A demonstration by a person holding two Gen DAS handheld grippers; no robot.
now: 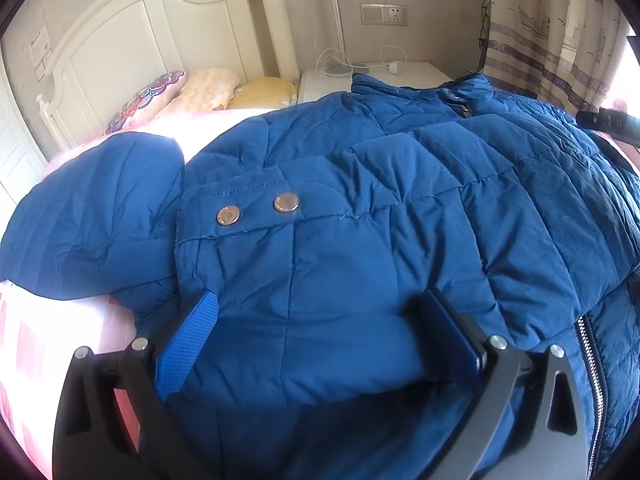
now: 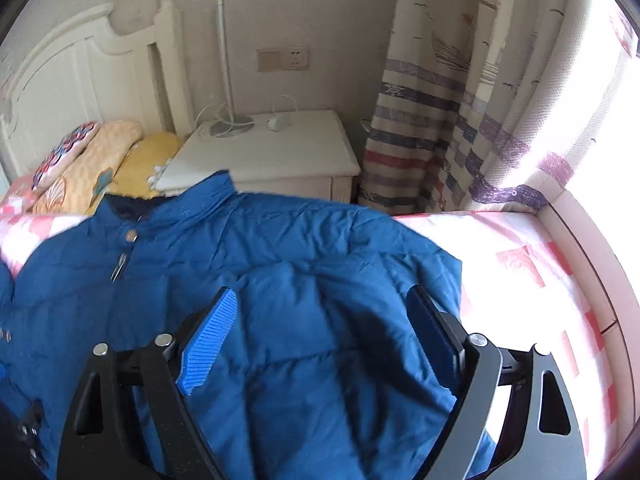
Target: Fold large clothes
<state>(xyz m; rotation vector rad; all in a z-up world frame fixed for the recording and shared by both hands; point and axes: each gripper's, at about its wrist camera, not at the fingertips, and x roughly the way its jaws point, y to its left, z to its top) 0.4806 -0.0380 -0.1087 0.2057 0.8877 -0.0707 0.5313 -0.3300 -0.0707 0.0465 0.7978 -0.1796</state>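
A large blue quilted jacket lies spread on the bed, collar toward the headboard, front zipped. One sleeve is folded across the front, its cuff with two metal snaps on top. My left gripper is open, jaws wide, over that sleeve. My right gripper is open over the jacket's right side, near its edge. The jacket's lower part is hidden below both views.
The bed has a pink checked sheet. Pillows lie by the white headboard. A white nightstand holds a lamp base and cables. Striped curtains hang at the bright window on the right.
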